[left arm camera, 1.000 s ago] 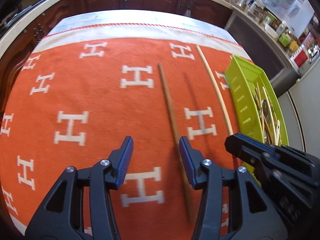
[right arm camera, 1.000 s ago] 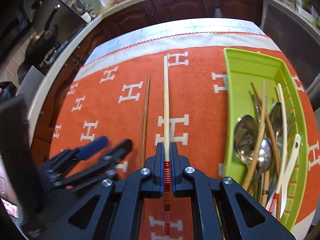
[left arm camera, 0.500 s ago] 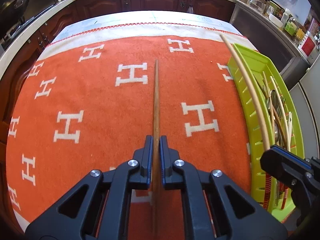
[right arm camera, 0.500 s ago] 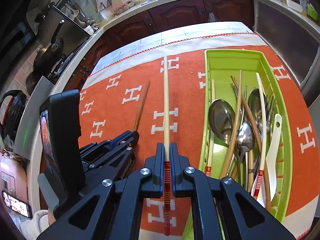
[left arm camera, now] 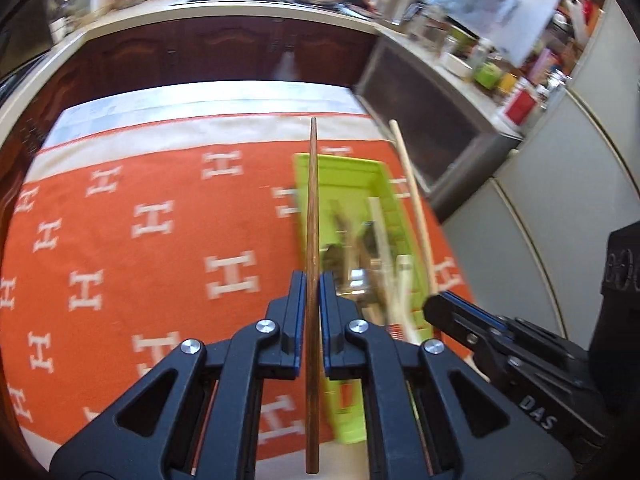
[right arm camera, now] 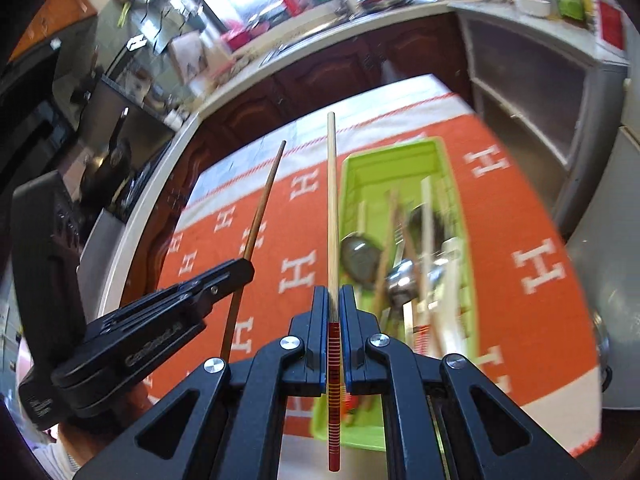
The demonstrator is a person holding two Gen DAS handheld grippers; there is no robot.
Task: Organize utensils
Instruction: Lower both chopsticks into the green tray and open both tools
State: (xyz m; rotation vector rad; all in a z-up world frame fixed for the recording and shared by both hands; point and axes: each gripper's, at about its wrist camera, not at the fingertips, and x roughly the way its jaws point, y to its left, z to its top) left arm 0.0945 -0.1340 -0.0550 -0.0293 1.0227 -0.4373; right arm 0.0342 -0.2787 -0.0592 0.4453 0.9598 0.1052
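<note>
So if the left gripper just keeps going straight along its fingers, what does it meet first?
Probably nothing near: the left gripper holds the dark chopstick above the cloth, its line skimming the green tray's left rim toward the far cabinets. Depth is unclear.

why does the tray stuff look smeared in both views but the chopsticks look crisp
Left wrist view: the dark brown chopstick and left gripper are sharp, while the green tray and orange cloth show motion blur. Right wrist view: the pale chopstick in the right gripper is crisp; the spoons smear, windows blow out, fisheye bends the counter.
</note>
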